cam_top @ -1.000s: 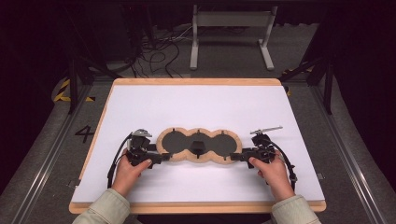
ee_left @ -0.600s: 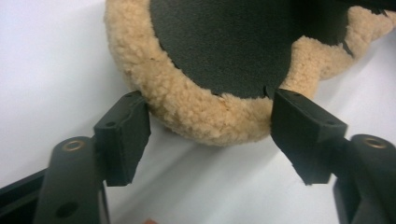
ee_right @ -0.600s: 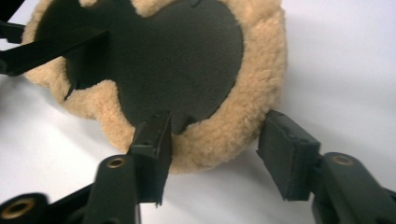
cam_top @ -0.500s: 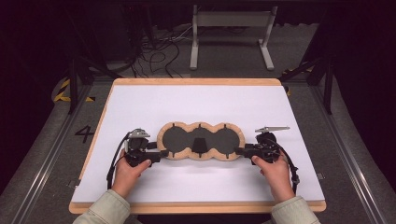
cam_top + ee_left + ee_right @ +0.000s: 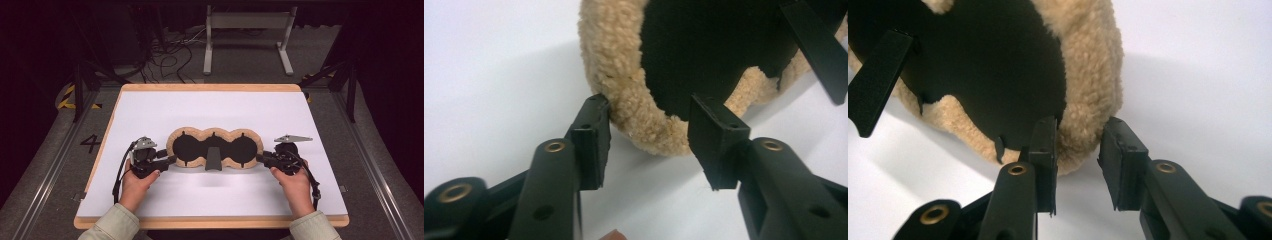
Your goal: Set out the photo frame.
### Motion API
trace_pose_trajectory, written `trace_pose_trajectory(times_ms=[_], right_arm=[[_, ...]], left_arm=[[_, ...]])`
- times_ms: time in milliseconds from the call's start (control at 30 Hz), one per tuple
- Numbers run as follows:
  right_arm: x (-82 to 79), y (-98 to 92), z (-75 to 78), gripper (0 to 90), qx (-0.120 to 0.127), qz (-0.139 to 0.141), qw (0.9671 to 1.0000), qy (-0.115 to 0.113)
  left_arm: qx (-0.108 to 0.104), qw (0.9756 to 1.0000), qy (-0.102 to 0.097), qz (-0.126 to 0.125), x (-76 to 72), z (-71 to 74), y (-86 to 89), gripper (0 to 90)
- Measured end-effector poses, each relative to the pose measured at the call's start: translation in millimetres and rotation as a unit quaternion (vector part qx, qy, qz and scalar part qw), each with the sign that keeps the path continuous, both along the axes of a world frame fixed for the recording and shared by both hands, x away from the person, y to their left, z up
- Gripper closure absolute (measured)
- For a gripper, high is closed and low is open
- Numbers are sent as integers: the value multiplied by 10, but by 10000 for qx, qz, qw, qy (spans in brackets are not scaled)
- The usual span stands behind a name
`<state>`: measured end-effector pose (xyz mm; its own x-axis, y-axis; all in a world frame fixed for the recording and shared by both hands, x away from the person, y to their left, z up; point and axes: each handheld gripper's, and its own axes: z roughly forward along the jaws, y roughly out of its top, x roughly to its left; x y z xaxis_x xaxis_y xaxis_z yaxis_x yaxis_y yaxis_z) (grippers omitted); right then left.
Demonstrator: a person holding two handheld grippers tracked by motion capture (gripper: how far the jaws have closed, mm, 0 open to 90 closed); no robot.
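Surroundings: dark room, cables and a metal stand on the floor behind the bench [image 5: 150,107], white-topped with a wooden rim.
Fleece piece [image 5: 214,134]: tan, three-lobed, black inner side up, flat midway between the left and right edges, nearer the front edge.
Strap [image 5: 213,159]: black, over the middle lobe's front rim.
Left hand-held gripper [image 5: 169,160]: at the piece's left end, jaws half wide, just been closing, astride the fleece rim, one pad touching it.
Right hand-held gripper [image 5: 261,159]: at the right end, jaws narrower, just been closing, rim between the pads, not yet clamped.
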<state>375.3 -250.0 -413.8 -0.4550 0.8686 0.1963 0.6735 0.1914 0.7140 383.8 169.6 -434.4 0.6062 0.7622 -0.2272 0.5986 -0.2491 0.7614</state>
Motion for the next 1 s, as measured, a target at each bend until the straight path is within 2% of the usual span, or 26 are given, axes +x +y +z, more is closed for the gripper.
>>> trace_pose_trajectory(times_ms=[100, 267, 400, 500, 533, 667, 833, 1000], right_arm=[[-14, 26, 4, 695, -153, 16, 9999, -51], [-26, 35, 24, 696, -227, 21, 9996, -150], [-38, 42, 32, 696, -348, 20, 9991, -237], [-48, 47, 28, 695, -420, 15, 9987, -290], [-54, 50, 19, 696, -455, 18, 9985, -300], [-78, 75, -46, 695, -637, 27, 9975, -306], [-115, 81, -53, 696, -672, 25, 9970, -373], [-187, 81, -53, 704, -745, 69, 9961, -474]], left_arm=[[21, 10000, -17, 35, -4, 2, -1, 574], [32, 9999, -82, 85, -14, 12, 3, 610], [176, 9997, -155, 99, -15, 0, -15, 640], [231, 9996, -130, 83, -15, -15, -26, 669], [335, 9993, -166, 83, -9, -25, -30, 676], [389, 9990, -169, 154, -5, -40, -49, 705], [448, 9987, -187, 118, -26, -37, -48, 712], [606, 9979, -216, 37, -90, -34, -63, 716]])
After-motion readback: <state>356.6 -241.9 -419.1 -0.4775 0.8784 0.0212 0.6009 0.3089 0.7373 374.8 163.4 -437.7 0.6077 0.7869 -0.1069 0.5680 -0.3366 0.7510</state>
